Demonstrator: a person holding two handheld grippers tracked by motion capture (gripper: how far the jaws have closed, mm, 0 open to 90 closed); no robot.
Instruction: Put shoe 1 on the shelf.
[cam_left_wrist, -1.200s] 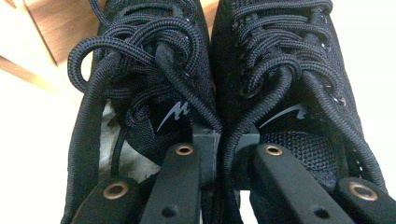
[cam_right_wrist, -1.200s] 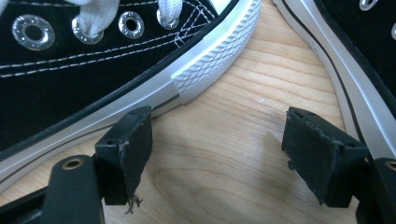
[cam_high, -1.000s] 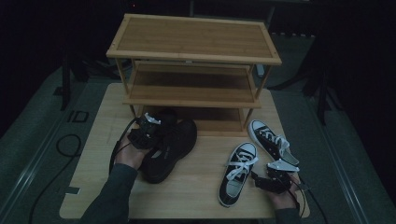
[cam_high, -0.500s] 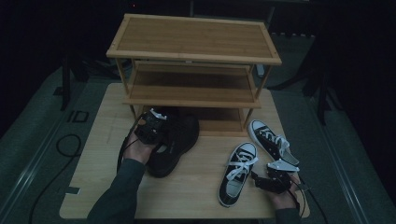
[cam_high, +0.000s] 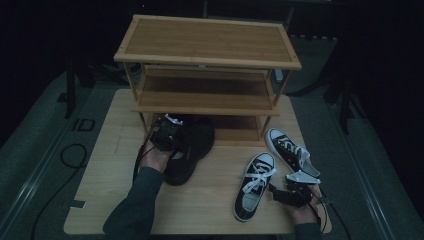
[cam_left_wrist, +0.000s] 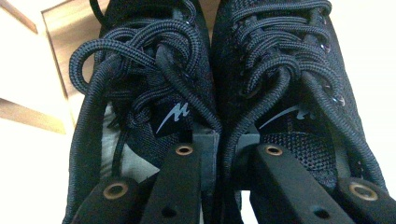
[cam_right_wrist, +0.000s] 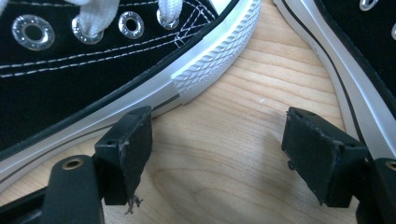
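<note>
Wooden desk (cam_high: 100, 200) carries a three-tier shoe rack (cam_high: 207, 65) at its far side. The pair of black trainers (cam_high: 192, 150) lies before the lowest shelf, toes towards it, evidently for sliding in. The left hand-held gripper (cam_high: 167, 134) is clenched on both inner collars (cam_left_wrist: 217, 135), pinching the pair together to move as one. The right hand-held gripper (cam_right_wrist: 217, 154) rests released on the desk between two canvas sneakers (cam_high: 255, 185), probably waiting.

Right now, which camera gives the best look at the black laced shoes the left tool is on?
The left gripper view: the black shoes sit side by side, laces and white logos sharp, the left gripper pinching their inner edges together. The high view shows them small and dark before the shelf.
</note>
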